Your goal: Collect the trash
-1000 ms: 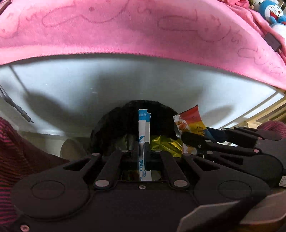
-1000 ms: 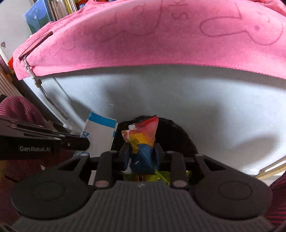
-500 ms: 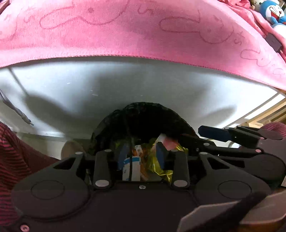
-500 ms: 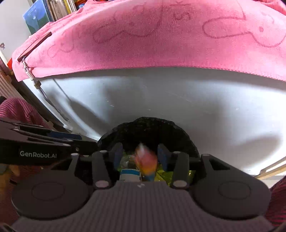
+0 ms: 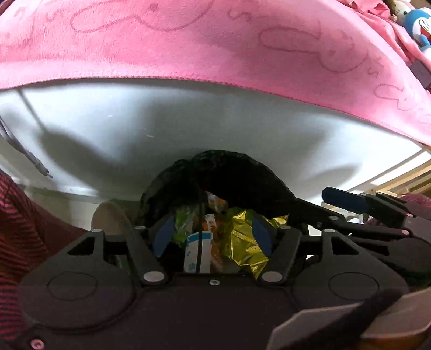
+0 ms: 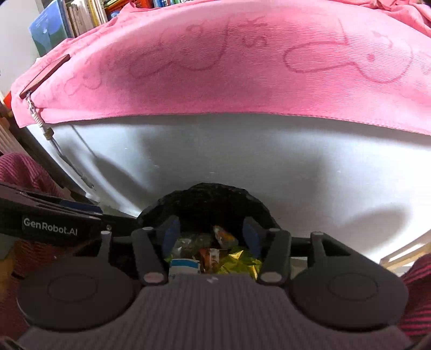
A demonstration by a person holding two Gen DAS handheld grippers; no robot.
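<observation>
— Far left, left wrist view?

— Striped dark-red knitted sleeve [image 5: 24,228] at the edge, thin grey cable with a metal tip [image 5: 29,158] hanging against the white panel [image 5: 188,129]. Above, spread wide across the top, a pink towel with drawn outlines [image 5: 215,40].

— And moving toward the middle?

— Left gripper [image 5: 212,234], black with blue-padded fingers [image 5: 163,237], pointing down over the round black mesh trash bin [image 5: 242,175]. Jaws opening, pads apart, gripping nothing. Below them, inside the bin: a white-and-blue paper sachet [image 5: 198,250] standing nearly upright, green wrapper bits [image 5: 181,223] to its left, an orange-and-white snack wrapper [image 5: 215,204] farther back, a crumpled gold foil wrapper [image 5: 247,242] to the right.

— Right side of that view?

— Right gripper [image 5: 358,210] reaching in from the right edge, one blue-padded finger stretched just beside the bin's rim. Top right corner — a blue-and-white plush toy [image 5: 420,27].

— Right wrist view, same order?

— Books on a shelf [image 6: 80,18] at far upper left, left gripper body with white lettering at the left edge. Centre: jaws opening here too, blue pads [image 6: 171,234] spread either side of the bin mouth, nothing between them touching. Trash lying inside — sachet nearest, gold foil to its right, the orange wrapper behind. Pale wooden slats [image 6: 404,250] at right.
</observation>
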